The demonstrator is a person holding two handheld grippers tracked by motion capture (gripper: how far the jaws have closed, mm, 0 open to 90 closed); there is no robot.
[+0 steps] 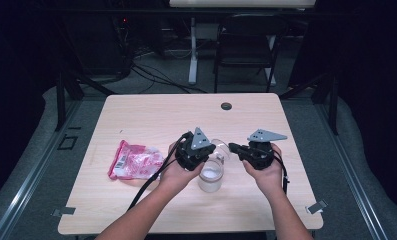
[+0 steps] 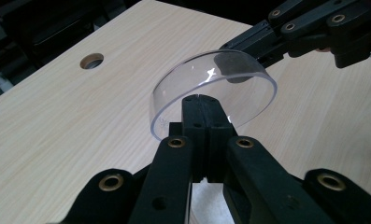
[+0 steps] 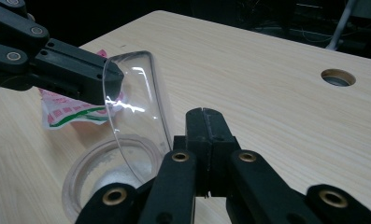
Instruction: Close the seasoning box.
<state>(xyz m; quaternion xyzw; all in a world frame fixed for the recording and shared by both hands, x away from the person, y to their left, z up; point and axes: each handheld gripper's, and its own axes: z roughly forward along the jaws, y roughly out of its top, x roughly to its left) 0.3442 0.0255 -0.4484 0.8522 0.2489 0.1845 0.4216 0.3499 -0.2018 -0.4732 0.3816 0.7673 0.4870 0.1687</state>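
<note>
Lid (image 2: 211, 88): a clear, round plastic lid with a shallow wall, see-through enough that the wood grain shows through it; bright glints run along its rim. It is held in the air, tilted on edge, between the two hand-held grippers and just above the jar.
Lid's place (image 1: 220, 145): near the middle of the worktop, slightly toward 5 o'clock from its centre.
Left hand-held gripper (image 2: 203, 100): jaws narrow, pinched together on the near rim of the lid.
Right hand-held gripper (image 3: 205, 114): jaws pressed together; in the left gripper view its tip meets the far rim of the lid, so it holds the lid too.
Jar (image 1: 210, 176): clear, open, upright, with white powder in its bottom; it stands at 6 o'clock from the lid, between the two hands.
Packet (image 1: 135, 161): pink and white, crumpled, lying flat at 9 o'clock from the jar, well apart.
Worktop (image 1: 151, 112): pale wood grain, with a round cable hole at 12 o'clock.
</note>
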